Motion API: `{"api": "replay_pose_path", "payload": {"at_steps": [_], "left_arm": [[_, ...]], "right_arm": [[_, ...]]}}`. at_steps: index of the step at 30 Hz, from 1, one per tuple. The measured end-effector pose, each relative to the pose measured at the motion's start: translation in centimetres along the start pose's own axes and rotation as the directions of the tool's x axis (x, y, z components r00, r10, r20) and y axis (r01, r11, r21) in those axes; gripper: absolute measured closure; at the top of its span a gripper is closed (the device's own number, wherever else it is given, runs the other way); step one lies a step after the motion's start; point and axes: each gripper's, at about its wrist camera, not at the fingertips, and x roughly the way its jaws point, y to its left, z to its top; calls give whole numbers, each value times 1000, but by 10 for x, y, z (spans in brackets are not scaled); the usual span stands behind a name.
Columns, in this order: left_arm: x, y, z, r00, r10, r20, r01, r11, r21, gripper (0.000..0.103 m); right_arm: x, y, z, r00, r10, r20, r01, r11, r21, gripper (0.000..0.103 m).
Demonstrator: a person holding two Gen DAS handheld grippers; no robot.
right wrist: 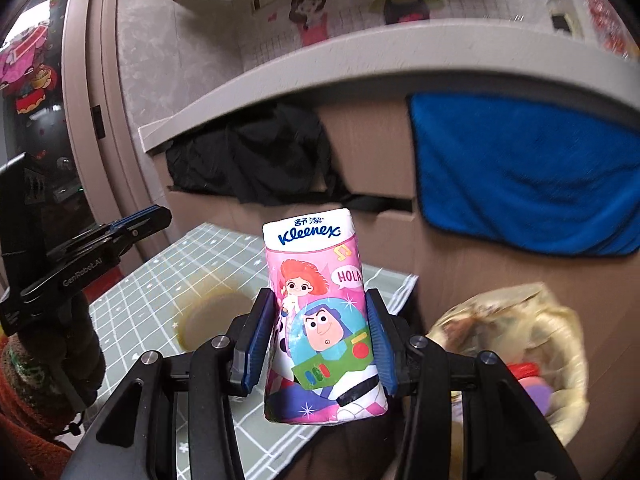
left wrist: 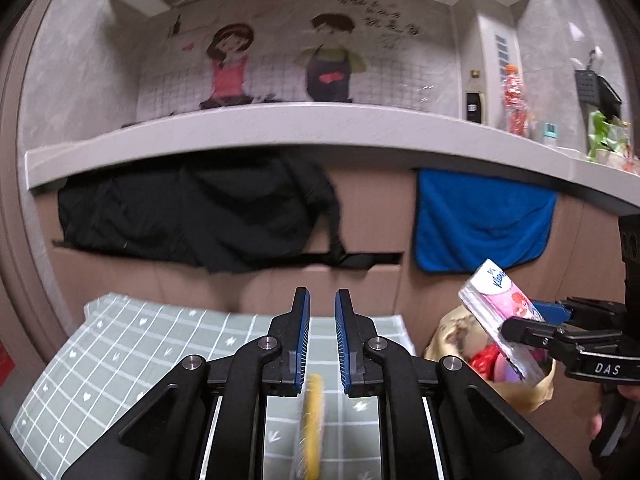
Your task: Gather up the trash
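Left wrist view: the left tongs stand at centre bottom, pads drawn near together with a narrow gap showing and nothing pinched at the tips. A blurred yellow disc shows low between the arms; whether it is held or lies on the checked cloth of the worktop I cannot tell. At right, the right tongs pinch a tissue pack, tilted, above the open trash bag at lower right, which already has red and purple scraps in it.

Right wrist view: the right tongs clamp the tissue pack by its two long sides, upright at frame centre. The trash bag gapes at lower right, beside the worktop's edge. The left tongs hang at left, over the checked cloth, where a yellow ring shows.

The risks, as I judge them: the pack is soft and glossy, so it could slide out before it is over the bag's mouth. The bag is limp, so its rim may fold and send the pack to the floor. The two tongs are near enough to knock if both swing toward the bag.
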Motion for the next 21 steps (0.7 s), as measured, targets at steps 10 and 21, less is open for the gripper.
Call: {"api": "replay_pose_path", "payload": {"at_steps": [10,21], "left_arm": [[22,20,-11,996,8,-90,-12,999,-41,95],[15,122,-80,948,-99,-304,31,974,-222,61]], "right_arm": [[0,-15,-10,1000,22,-15,-21,998,56,61],[64,36,-65,957,170,-237,-161,985,58,61]]}}
